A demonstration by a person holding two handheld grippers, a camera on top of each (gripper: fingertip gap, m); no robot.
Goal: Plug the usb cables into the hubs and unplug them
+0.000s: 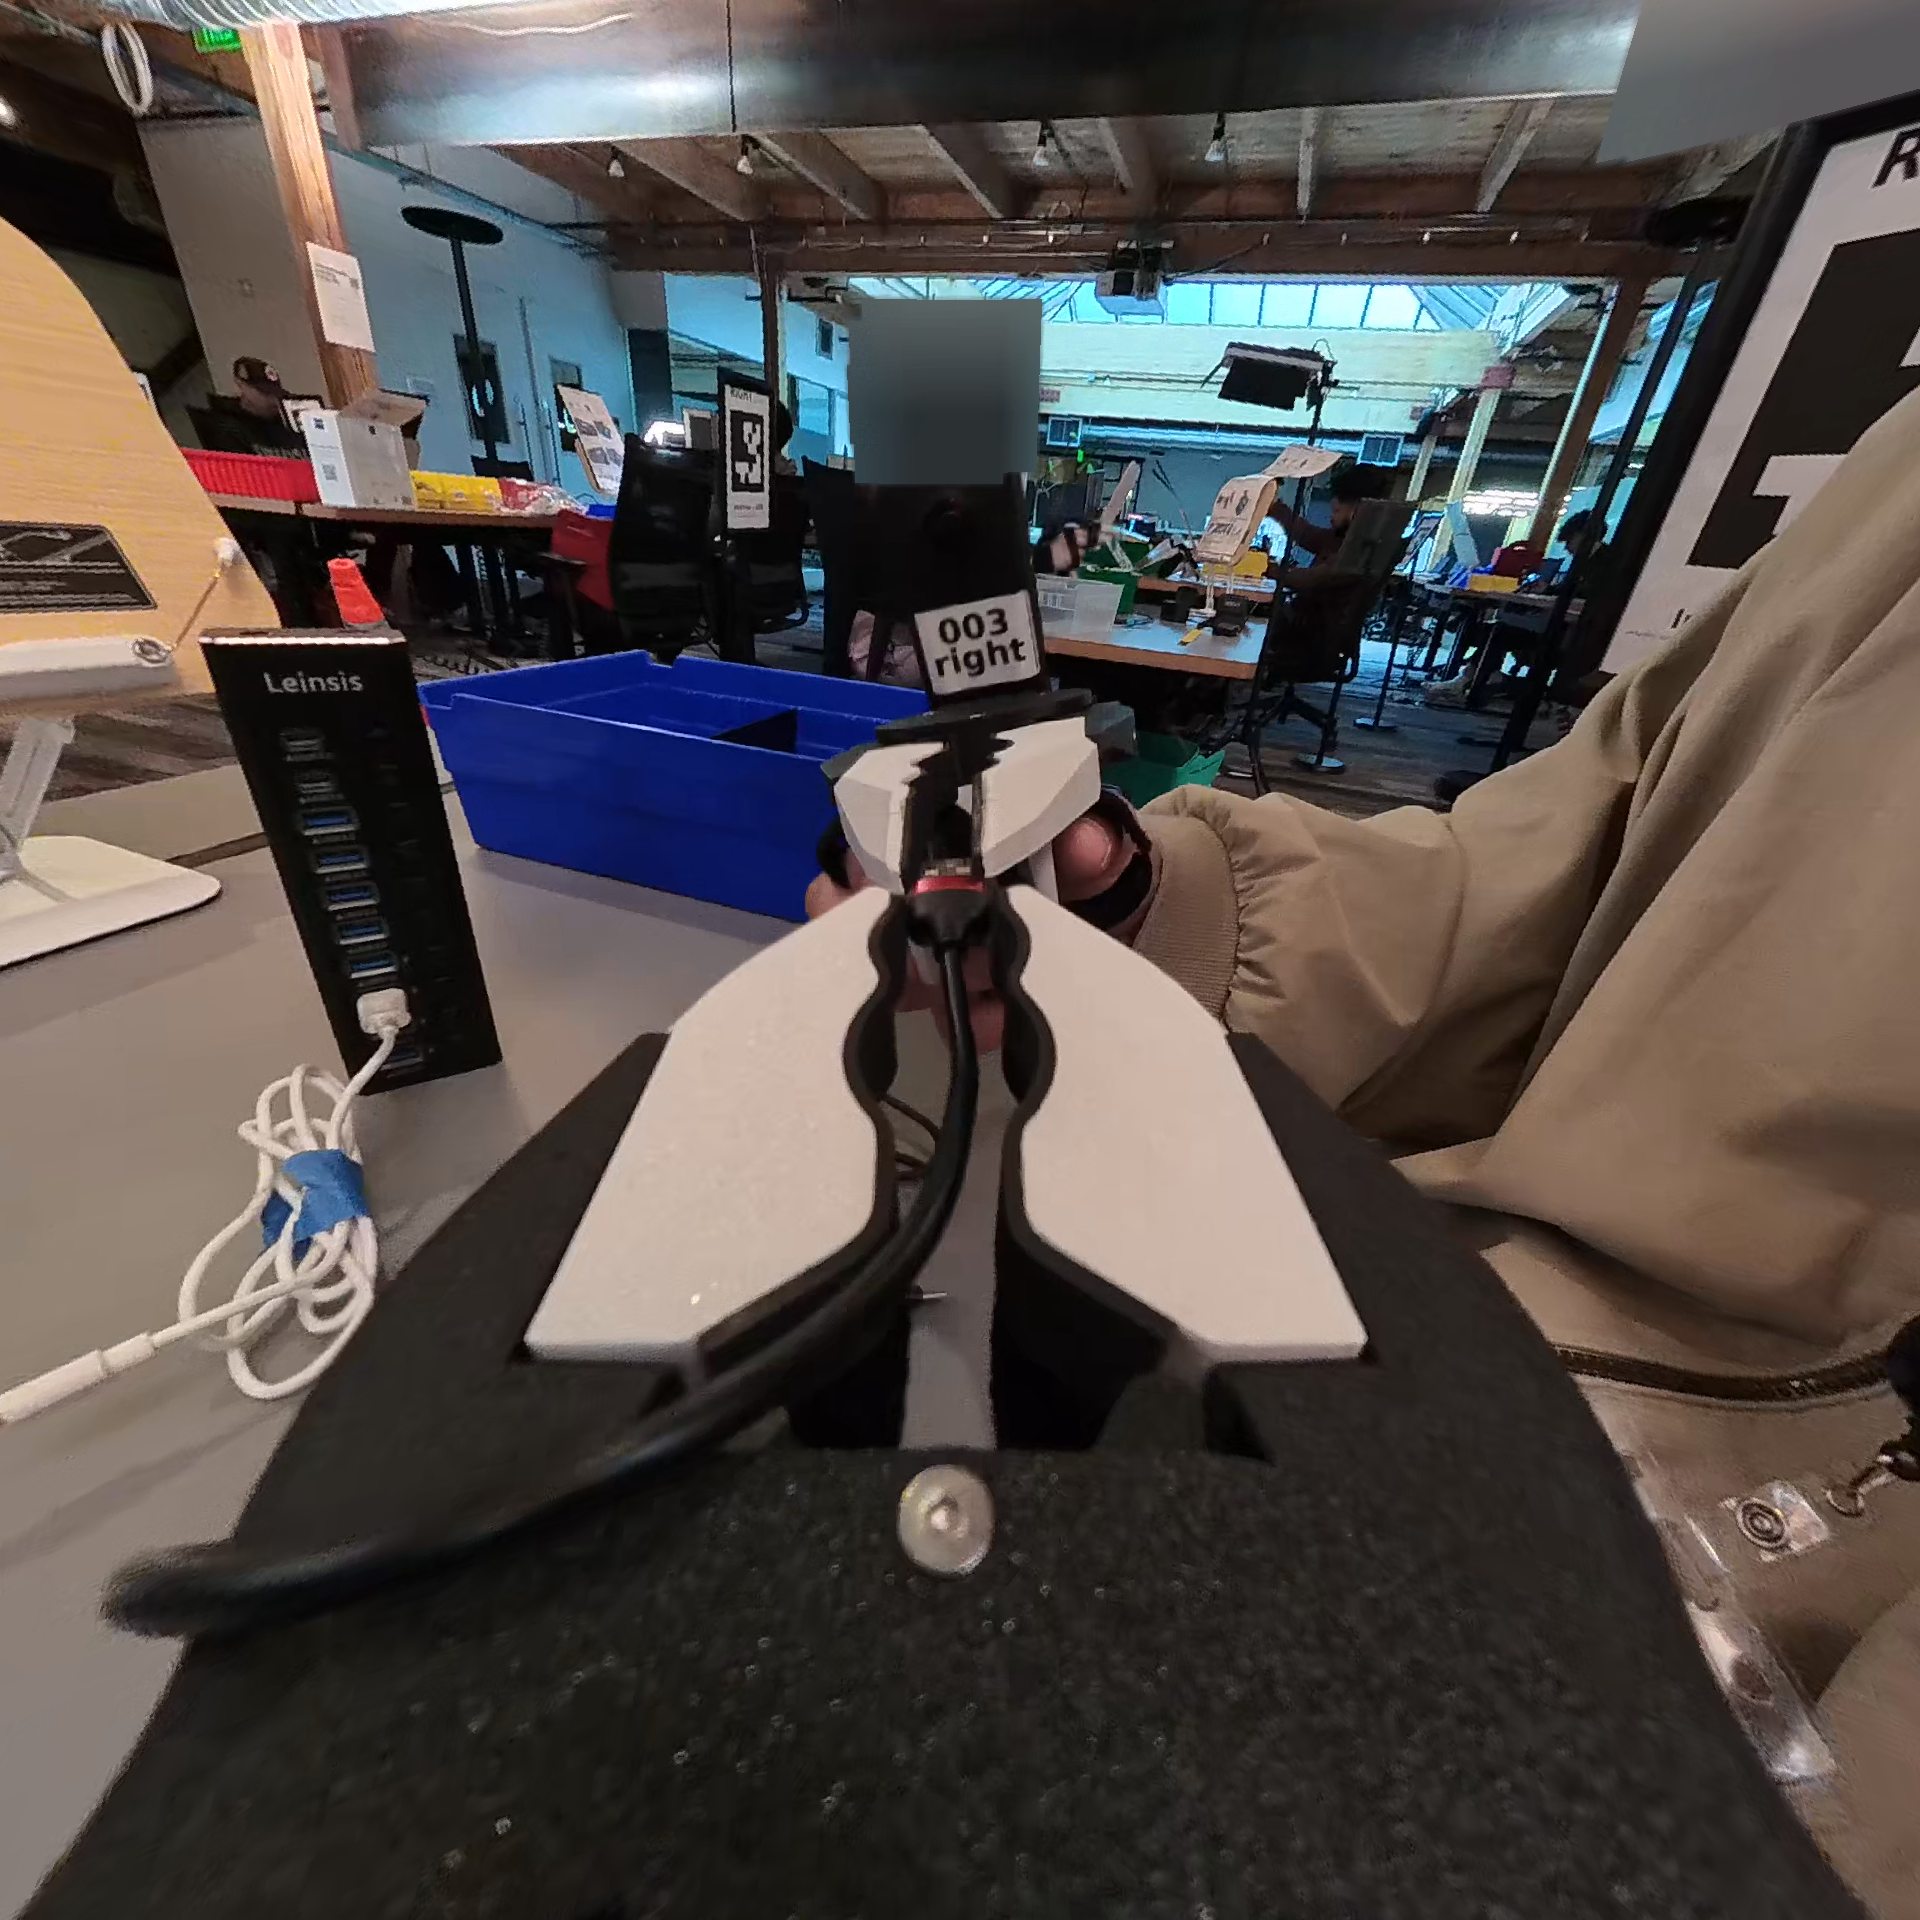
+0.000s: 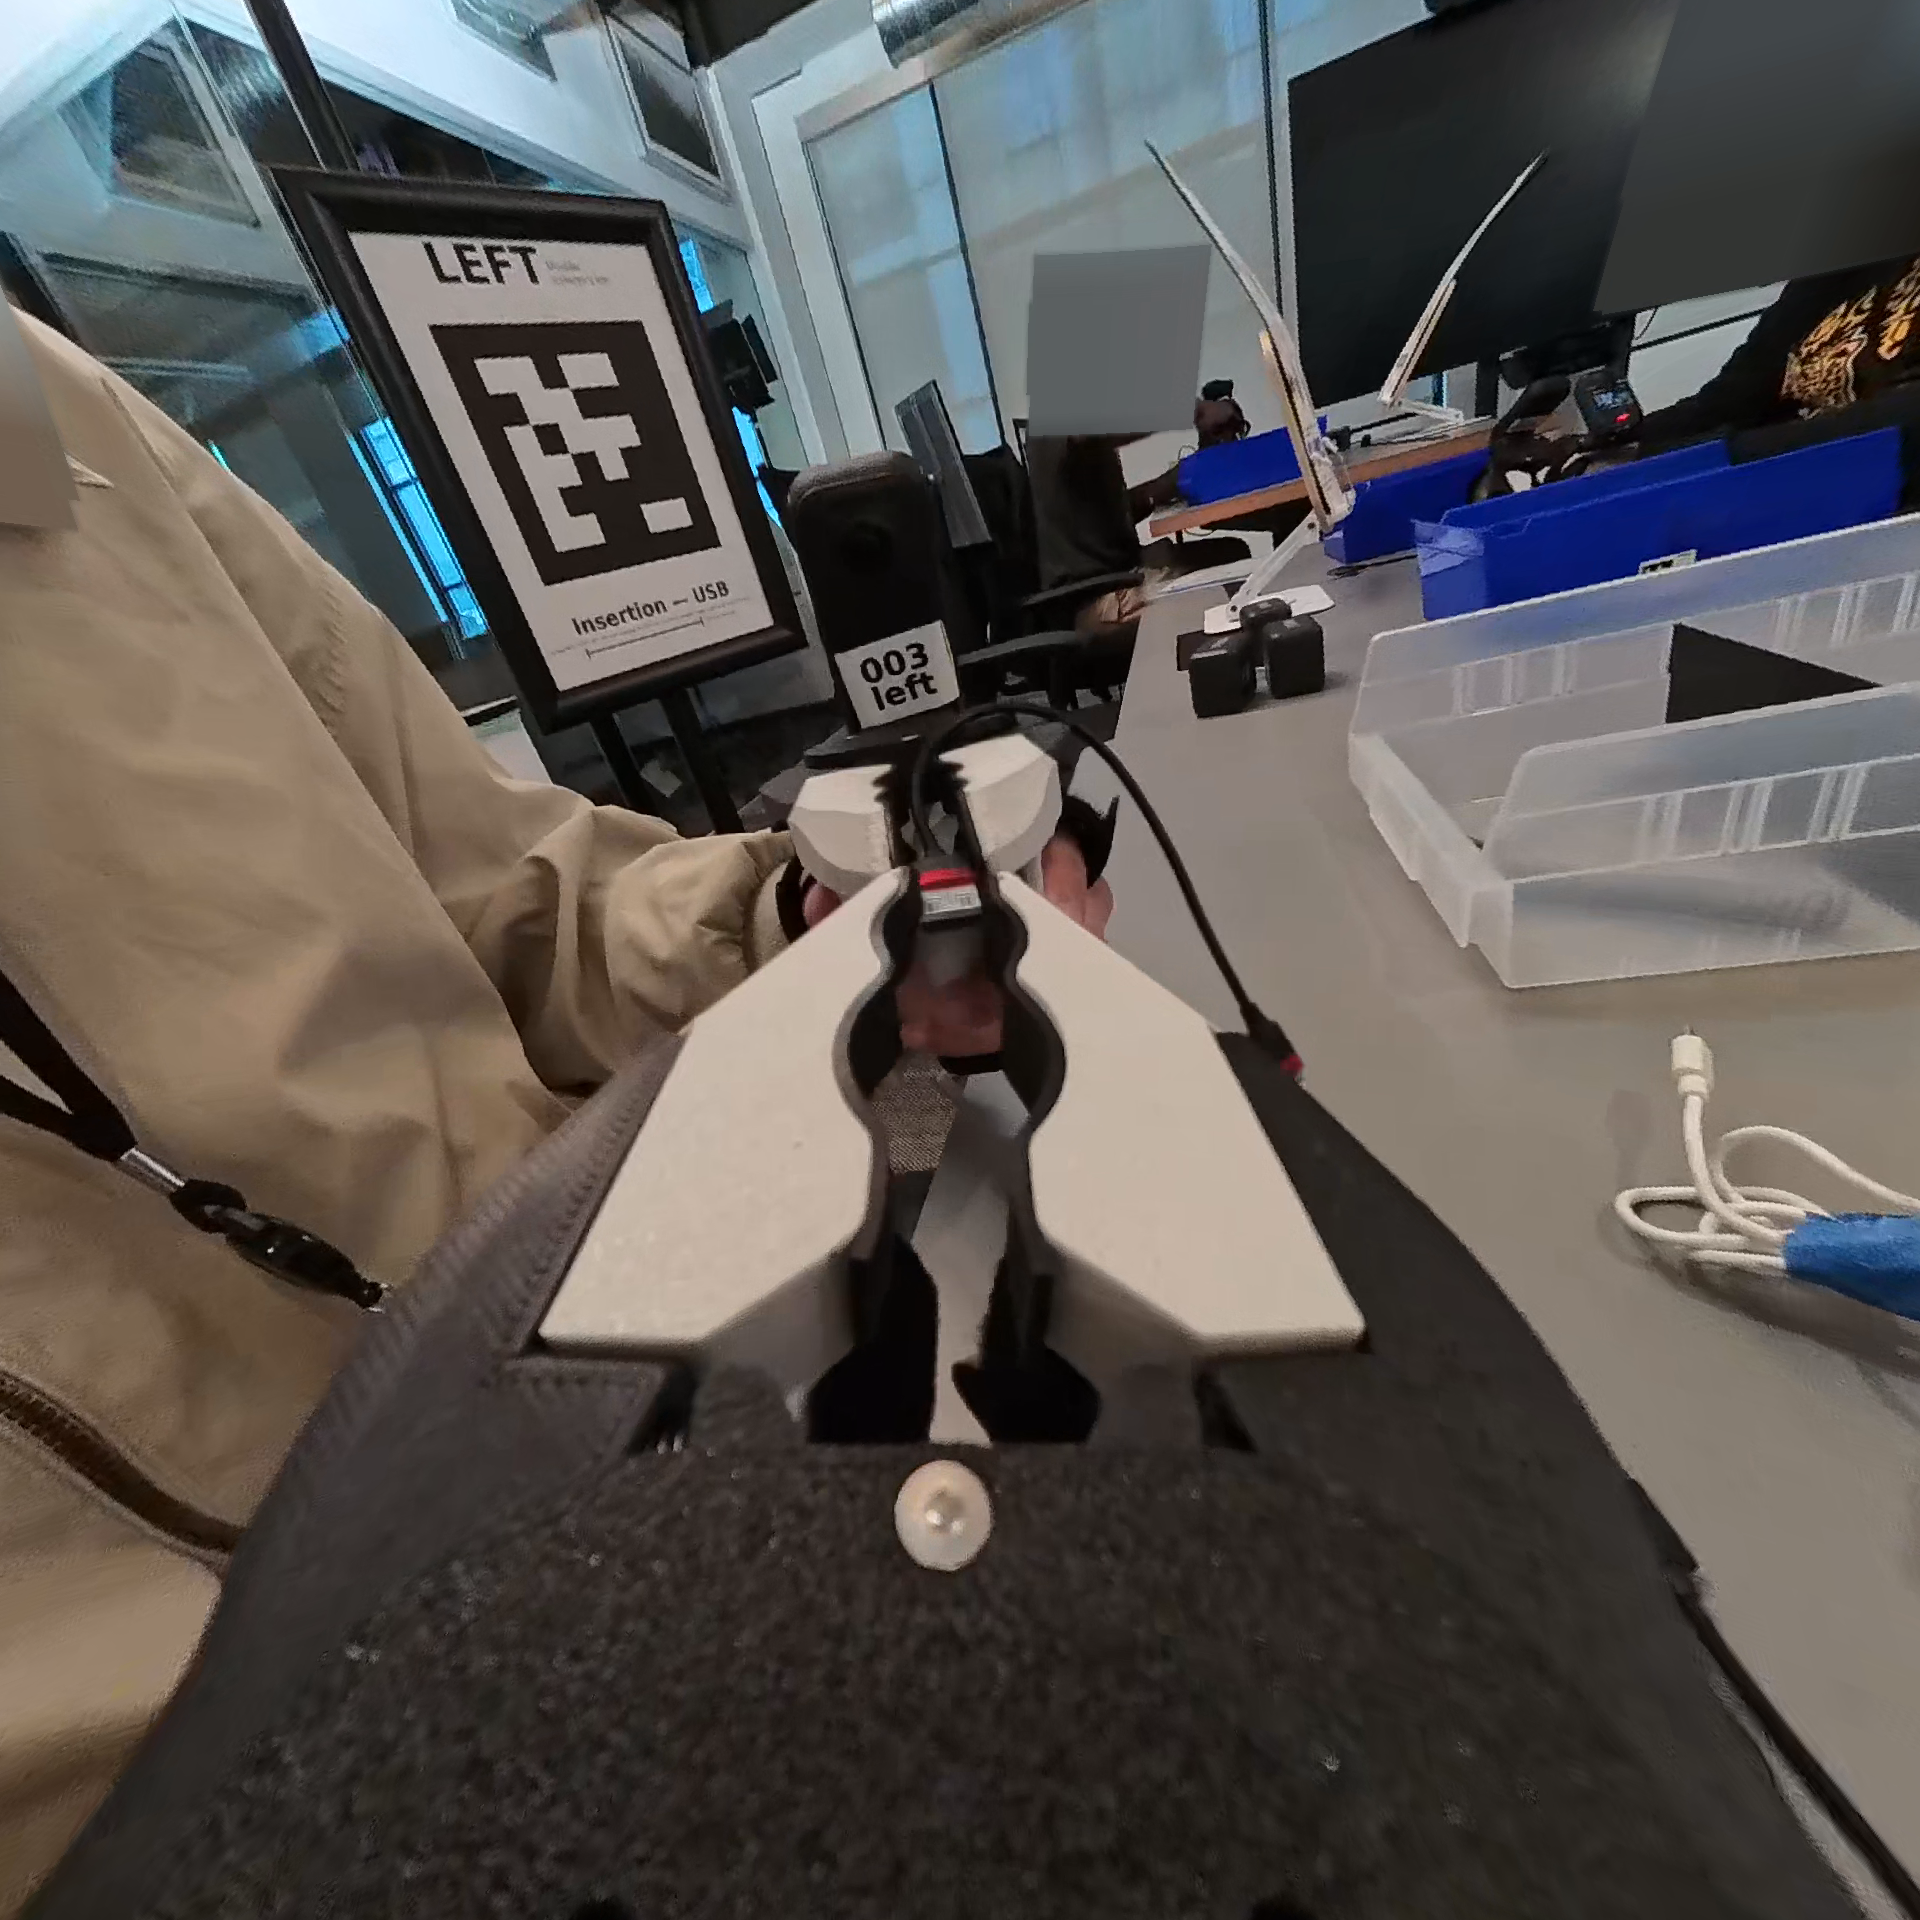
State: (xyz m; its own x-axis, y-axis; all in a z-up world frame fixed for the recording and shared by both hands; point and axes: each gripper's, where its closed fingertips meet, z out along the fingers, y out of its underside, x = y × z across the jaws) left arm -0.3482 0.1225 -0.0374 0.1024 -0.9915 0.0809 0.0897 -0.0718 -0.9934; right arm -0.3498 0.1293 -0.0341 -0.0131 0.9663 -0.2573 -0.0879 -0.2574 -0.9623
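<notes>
While both grippers meet tip to tip above the desk (image 1: 623, 966), the black USB cable's red-ringed plug (image 1: 940, 883) sits pinched between them: left gripper (image 1: 945, 925) clenched on it, right gripper (image 2: 951, 914) clamped on its metal end. The black hub (image 1: 348, 852) stands far left, a white cable (image 1: 301, 1226) already plugged in. Risk, I'd say: a mistimed handover twists or drops the plug.

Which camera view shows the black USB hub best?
The left wrist view. There the black USB hub stands upright on the grey table, its column of ports facing the camera, with a white cable plugged in low down. The right wrist view does not show the hub.
</notes>
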